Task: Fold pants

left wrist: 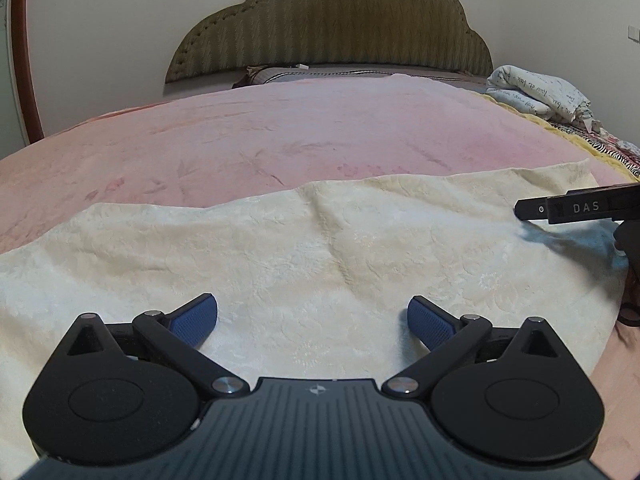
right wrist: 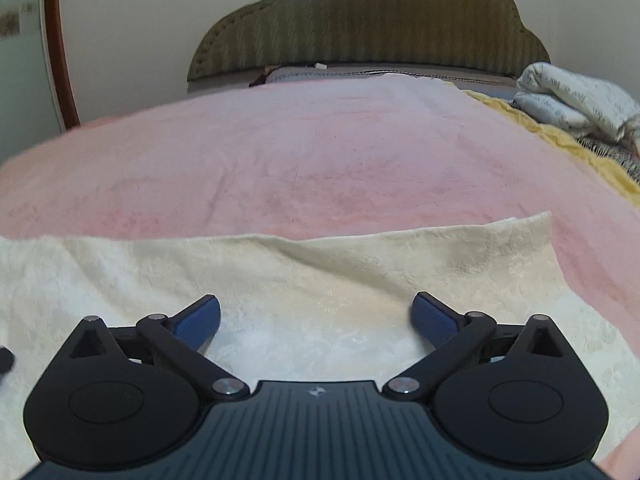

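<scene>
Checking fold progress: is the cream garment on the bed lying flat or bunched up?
Lying flat: the cream garment spreads wide over the pink blanket with only shallow creases. How many layers it has, cannot tell.

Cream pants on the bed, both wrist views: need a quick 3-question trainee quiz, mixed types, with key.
1. True or false: the left claw is shut on the cream pants.
2. What lies directly under the pants? A) pink blanket B) bare floor C) wooden table
3. Fill in: beyond the blanket stands an olive padded ____.

Key
1. False: both the left and the right claw are open, nothing between the pads.
2. A: the pink blanket.
3. headboard.
</scene>
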A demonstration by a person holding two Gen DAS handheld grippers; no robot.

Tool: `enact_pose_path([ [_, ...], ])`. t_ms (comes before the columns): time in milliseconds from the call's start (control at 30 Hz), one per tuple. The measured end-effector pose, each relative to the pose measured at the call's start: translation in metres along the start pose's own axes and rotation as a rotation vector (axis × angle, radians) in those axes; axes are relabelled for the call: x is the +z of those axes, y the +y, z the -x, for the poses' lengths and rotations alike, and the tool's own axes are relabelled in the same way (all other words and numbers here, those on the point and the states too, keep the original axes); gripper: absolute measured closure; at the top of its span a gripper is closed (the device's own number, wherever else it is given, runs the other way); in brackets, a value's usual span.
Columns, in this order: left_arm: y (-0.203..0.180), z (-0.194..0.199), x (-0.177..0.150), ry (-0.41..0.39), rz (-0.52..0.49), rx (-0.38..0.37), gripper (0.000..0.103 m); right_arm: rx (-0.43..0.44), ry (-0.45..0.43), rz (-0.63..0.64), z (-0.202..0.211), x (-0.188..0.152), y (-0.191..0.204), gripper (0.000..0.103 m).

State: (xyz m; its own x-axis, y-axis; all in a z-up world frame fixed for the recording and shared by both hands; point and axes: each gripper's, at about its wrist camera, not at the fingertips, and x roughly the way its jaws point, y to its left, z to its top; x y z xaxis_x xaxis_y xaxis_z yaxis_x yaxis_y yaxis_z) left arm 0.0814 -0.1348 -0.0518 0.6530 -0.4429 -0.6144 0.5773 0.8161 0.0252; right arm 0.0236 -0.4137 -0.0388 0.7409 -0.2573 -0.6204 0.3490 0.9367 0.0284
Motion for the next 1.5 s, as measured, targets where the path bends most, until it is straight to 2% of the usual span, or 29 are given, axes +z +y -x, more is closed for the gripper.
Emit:
enact_pose_path([
  [133, 0.007, 0.002, 0.015, 0.037, 0.077, -0.043, 0.002, -0.002, 0.009, -0.004, 0.000, -0.004, 0.001, 0.000],
  [200, 0.016, 0.002, 0.024, 0.015, 0.124, -0.024, 0.002, 0.001, 0.009, -0.008, 0.001, -0.005, 0.000, 0.000],
  [267, 0.025, 0.001, 0.033, -0.006, 0.142, 0.049, 0.001, -0.009, 0.012, 0.008, 0.001, -0.004, 0.003, 0.000],
  [400, 0.042, -0.012, 0.036, 0.018, 0.152, 0.214, 0.000, -0.024, 0.019, 0.010, 0.003, -0.004, 0.006, 0.000],
  [467, 0.050, -0.021, 0.026, 0.048, 0.174, 0.238, 0.000, -0.043, 0.022, -0.014, 0.007, -0.004, 0.010, 0.000],
  [500, 0.051, -0.021, 0.021, 0.023, 0.185, 0.230, 0.000, -0.035, 0.018, -0.021, 0.010, -0.005, 0.014, 0.000],
  [633, 0.045, -0.016, 0.023, 0.012, 0.148, 0.254, 0.000, 0.127, 0.019, -0.019, 0.020, -0.005, 0.044, 0.000],
  [700, 0.045, -0.014, 0.022, 0.009, 0.148, 0.254, 0.000, 0.214, 0.038, 0.034, 0.022, -0.006, 0.067, 0.000],
  [767, 0.045, -0.013, 0.021, 0.009, 0.153, 0.251, 0.000, 0.260, 0.053, 0.121, 0.021, -0.009, 0.091, 0.000],
  [833, 0.043, -0.012, 0.021, 0.008, 0.153, 0.252, 0.000, 0.207, 0.036, 0.256, 0.021, -0.017, 0.111, 0.000],
  [867, 0.042, -0.011, 0.021, 0.008, 0.151, 0.253, 0.000, 0.208, 0.015, 0.269, 0.022, -0.019, 0.111, 0.000],
  [933, 0.041, -0.013, 0.021, 0.008, 0.149, 0.255, 0.000, 0.204, 0.025, 0.215, 0.021, -0.016, 0.099, 0.000],
  [1033, 0.046, -0.016, 0.022, 0.007, 0.155, 0.249, 0.000, 0.108, 0.008, 0.109, 0.018, -0.014, 0.068, 0.000],
  [1167, 0.048, -0.015, 0.022, 0.011, 0.172, 0.240, 0.000, 0.061, -0.004, 0.007, 0.015, -0.013, 0.042, 0.000],
  [1300, 0.043, -0.012, 0.025, 0.009, 0.153, 0.240, 0.001, 0.027, -0.004, 0.047, 0.016, -0.015, 0.051, 0.000],
  [1433, 0.024, -0.017, 0.034, 0.033, 0.142, 0.146, 0.001, 0.039, -0.003, 0.034, 0.015, -0.015, 0.050, 0.000],
  [1500, 0.008, -0.025, 0.039, 0.062, 0.102, 0.137, 0.000, 0.038, -0.001, 0.035, 0.015, -0.014, 0.051, 0.000],
])
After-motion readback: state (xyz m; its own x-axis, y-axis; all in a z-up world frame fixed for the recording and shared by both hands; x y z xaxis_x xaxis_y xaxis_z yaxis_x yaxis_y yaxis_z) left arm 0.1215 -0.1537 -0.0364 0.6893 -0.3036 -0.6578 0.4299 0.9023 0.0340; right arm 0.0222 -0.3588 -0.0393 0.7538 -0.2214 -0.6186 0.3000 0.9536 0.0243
